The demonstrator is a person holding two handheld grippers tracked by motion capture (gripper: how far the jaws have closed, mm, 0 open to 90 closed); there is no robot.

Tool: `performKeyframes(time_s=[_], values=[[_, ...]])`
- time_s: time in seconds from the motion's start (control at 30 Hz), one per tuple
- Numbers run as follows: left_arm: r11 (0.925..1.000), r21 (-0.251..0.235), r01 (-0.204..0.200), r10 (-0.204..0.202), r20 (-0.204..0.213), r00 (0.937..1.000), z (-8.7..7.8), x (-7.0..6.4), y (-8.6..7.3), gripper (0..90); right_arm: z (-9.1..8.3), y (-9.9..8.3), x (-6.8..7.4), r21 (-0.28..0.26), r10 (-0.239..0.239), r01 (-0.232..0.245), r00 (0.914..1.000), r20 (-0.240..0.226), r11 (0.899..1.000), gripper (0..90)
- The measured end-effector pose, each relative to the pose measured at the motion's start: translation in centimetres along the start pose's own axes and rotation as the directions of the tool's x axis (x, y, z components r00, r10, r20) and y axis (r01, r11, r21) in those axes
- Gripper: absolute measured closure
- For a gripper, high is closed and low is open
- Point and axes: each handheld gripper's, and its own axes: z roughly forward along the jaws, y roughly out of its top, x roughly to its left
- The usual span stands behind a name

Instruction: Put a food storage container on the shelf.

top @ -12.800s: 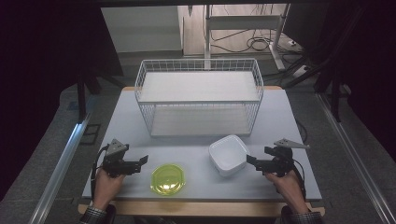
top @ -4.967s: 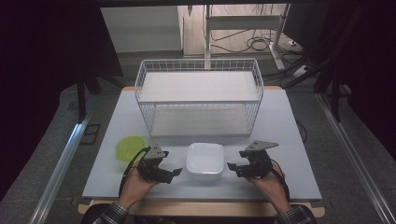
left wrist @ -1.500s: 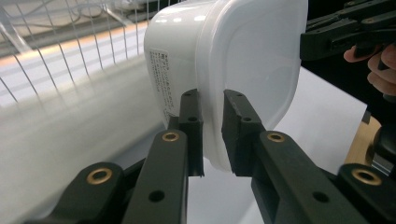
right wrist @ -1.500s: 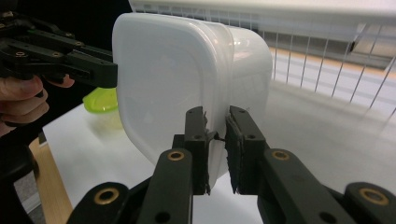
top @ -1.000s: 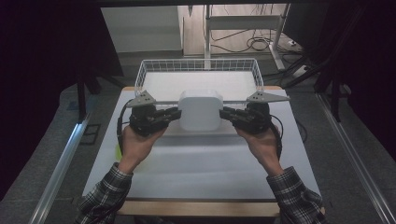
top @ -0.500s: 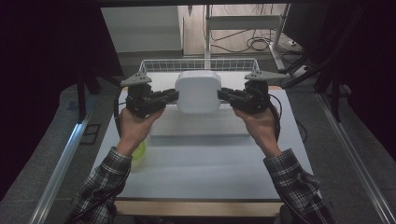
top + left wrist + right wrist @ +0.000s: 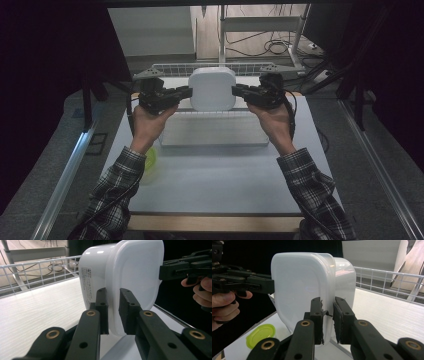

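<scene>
Both grippers hold one white container [image 7: 212, 88] in the air over a wire basket [image 7: 200, 68]. The left gripper [image 7: 185, 92] pinches the container's rim on one side and the right gripper [image 7: 237, 90] pinches the opposite rim; each pair of jaws is nearly closed, with only the thin plastic lip between them. The container is tipped on edge, its open mouth turned toward the person and its base toward the far side of the basket.

The step in hand looks like lowering the container into the basket. To do it well, both hands should travel together at the same pace, since each grip holds only a narrow lip and any twist between the two could pry the rim loose. Leveling the container before it goes down would help it sit flat.

Ahead of and below the jaws lies the basket's white floor [image 7: 37, 310], bare and wide. The near rail sits below the grippers, and the far rail [image 7: 387, 277] lies beyond the container; how much clearance the near rail leaves is hard to judge from here. A green lid [image 7: 260, 335] lies on the table [image 7: 220, 175], back toward the person on the left side, well clear of the path.
</scene>
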Motion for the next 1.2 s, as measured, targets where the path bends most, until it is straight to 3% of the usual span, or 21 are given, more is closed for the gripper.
performKeyframes(time_s=[0.37,0.5,0.63,0.83,0.97,1.2], values=[[0.9998,-0.02,0.009,-0.008,0.02,0.9998,0.7,0.8,-0.1,76.2,1.1,0.1,-0.7,0.015,0.011,-0.011,0.9999,0.009,1.0,73.6],[0.9998,-0.022,-0.002,0.003,0.021,0.9998,1.0,0.9,0.1,68.3,1.4,0.2,-1.0,0.01,0.008,-0.008,0.9999,0.008,1.0,70.5],[0.9996,-0.028,0.005,-0.004,0.02,0.9998,1.3,1.2,0.3,66.3,1.6,0.3,-0.9,0.011,0.001,-0.001,0.9999,0.014,1.0,68.6],[0.9992,-0.038,0.008,-0.007,0.011,0.9999,1.9,1.6,0.3,60.4,2.3,0.6,-0.9,0.027,-0.02,0.019,0.9994,0.027,0.999,63.6],[0.9991,-0.039,-0.015,0.014,-0.025,0.9996,2.4,1.6,0.3,54.4,2.9,0.5,-1.0,0.034,-0.025,0.024,0.9991,0.035,0.999,60.2],[0.9994,-0.022,-0.025,0.024,-0.046,0.9986,3.2,1.9,0.4,52.7,3.6,0.5,-1.5,0.036,-0.014,0.013,0.9991,0.04,0.999,56.9]])
